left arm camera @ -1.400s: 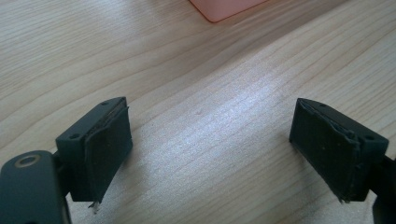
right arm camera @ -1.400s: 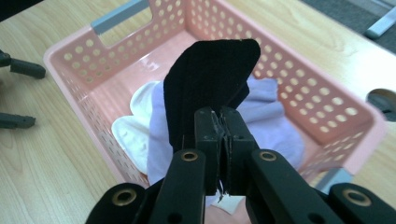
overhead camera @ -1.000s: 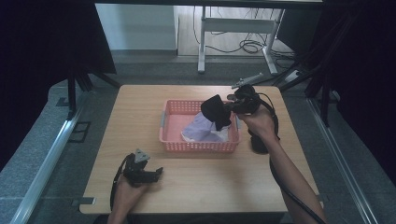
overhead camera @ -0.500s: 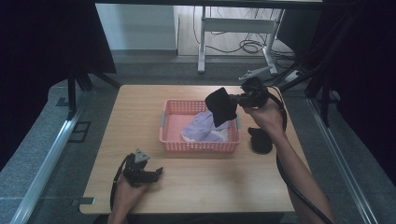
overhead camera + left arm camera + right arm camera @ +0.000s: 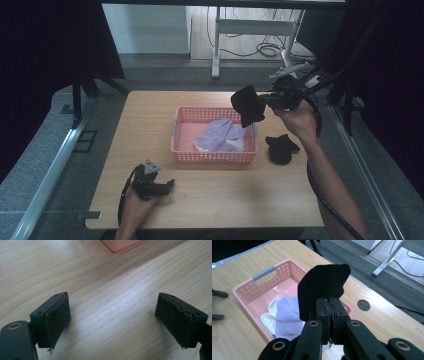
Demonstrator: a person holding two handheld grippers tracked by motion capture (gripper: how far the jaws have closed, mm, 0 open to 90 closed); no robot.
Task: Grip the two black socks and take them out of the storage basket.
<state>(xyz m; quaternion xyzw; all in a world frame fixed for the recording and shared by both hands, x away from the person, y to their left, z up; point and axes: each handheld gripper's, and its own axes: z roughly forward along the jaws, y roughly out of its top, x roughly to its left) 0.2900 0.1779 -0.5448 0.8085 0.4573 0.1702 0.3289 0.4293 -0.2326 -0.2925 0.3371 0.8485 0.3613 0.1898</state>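
Right gripper (image 5: 329, 307): raised above the far right part of the table, jaws pressed together on a black fabric piece (image 5: 248, 105); cloth hanging just over the right end of the basket.
Black fabric piece, right gripper view (image 5: 322, 287): pinched at its lower edge, standing up in a curved fold above the jaws.
Left gripper (image 5: 150, 183): held low at the near left of the light wooden table (image 5: 150, 110), jaws spread wide with nothing between them; grey three-cornered plate on top.
Left gripper, left gripper view (image 5: 112, 317): both black padded jaws well apart over bare wood grain, a pink corner of the basket at the top edge.
Pink perforated plastic basket (image 5: 181, 145): near the table's middle, grey handle strip on its left end wall.
Basket contents: a pale lilac cloth (image 5: 220, 134) lying over a white cloth (image 5: 239, 145), both inside.
Second black fabric piece (image 5: 281, 148): flat on the table, just beside the basket's right end, apart from it, beneath the right forearm.
Dark round hole (image 5: 363, 305): in the tabletop past the basket, seen in the right gripper view.
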